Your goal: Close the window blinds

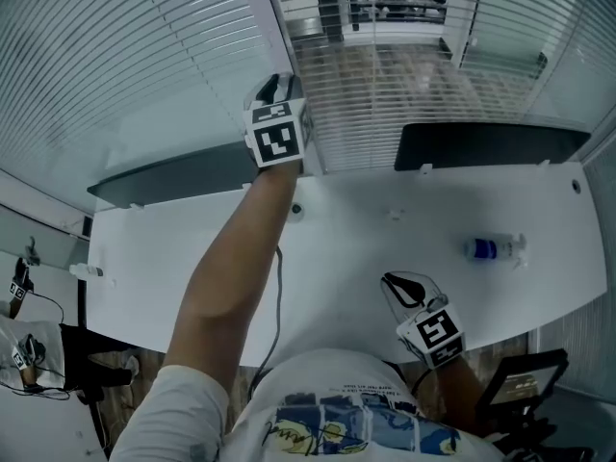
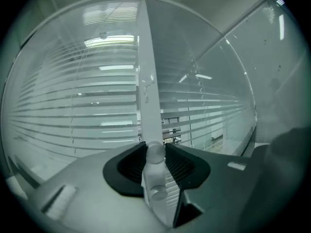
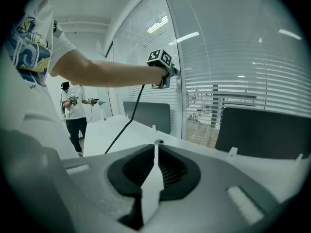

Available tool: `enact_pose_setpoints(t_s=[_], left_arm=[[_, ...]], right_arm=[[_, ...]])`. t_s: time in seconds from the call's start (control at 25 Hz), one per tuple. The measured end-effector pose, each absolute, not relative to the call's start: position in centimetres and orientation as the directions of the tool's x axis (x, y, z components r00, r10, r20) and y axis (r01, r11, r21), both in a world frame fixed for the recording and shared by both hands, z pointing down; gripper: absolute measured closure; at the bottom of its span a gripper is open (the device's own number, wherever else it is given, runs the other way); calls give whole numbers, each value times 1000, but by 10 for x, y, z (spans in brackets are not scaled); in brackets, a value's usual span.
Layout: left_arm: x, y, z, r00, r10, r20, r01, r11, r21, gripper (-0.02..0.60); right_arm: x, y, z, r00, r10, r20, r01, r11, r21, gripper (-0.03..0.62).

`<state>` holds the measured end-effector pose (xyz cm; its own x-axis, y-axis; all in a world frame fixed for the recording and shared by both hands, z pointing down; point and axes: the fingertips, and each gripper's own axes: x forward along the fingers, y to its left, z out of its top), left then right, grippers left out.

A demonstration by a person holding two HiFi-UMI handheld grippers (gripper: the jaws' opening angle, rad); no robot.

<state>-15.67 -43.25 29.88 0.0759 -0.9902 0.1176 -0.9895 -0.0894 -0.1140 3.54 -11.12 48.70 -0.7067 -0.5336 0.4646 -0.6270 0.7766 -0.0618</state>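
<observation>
Slatted blinds [image 1: 115, 56] hang over the left window, and a second set [image 1: 404, 104] covers the pane on the right. Their slats stand partly open, with the outside showing between them [image 2: 87, 106]. My left gripper [image 1: 273, 89] is raised to the white post [image 2: 147, 81] between the panes. It is shut on the blinds' pale, round-ended wand [image 2: 155, 176], which stands upright between its dark pads. From the right gripper view, that gripper [image 3: 165, 74] shows at the end of the outstretched arm. My right gripper [image 1: 409, 287] rests low over the desk, jaws shut [image 3: 155, 154] and empty.
A white desk [image 1: 366, 248] runs under the windows, with dark partitions [image 1: 491, 144] along its far edge. A small bottle [image 1: 493, 249] lies on it at the right. A black cable [image 1: 279, 277] trails from my left arm. Another person [image 3: 75, 110] stands at the left.
</observation>
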Motion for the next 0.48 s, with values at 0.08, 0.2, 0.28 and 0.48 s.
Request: enact_pose_setpoints(t_s=[0.08, 0.2, 0.28, 0.48], left_arm=[[-156, -432, 299, 83, -989, 119, -993, -92, -70, 454], [-153, -432, 300, 93, -988, 125, -994, -99, -41, 454], [-153, -433, 301, 92, -988, 123, -995, -96, -28, 454], [-153, -435, 301, 85, -990, 114, -985, -100, -138, 448]], right_arm=[[36, -111, 487, -707, -534, 464, -628, 776, -63, 580], [38, -111, 489, -706, -535, 464, -630, 774, -65, 580], [39, -111, 489, -705, -537, 463, -632, 773, -65, 580], [41, -112, 489, -701, -542, 464, -634, 771, -58, 580]])
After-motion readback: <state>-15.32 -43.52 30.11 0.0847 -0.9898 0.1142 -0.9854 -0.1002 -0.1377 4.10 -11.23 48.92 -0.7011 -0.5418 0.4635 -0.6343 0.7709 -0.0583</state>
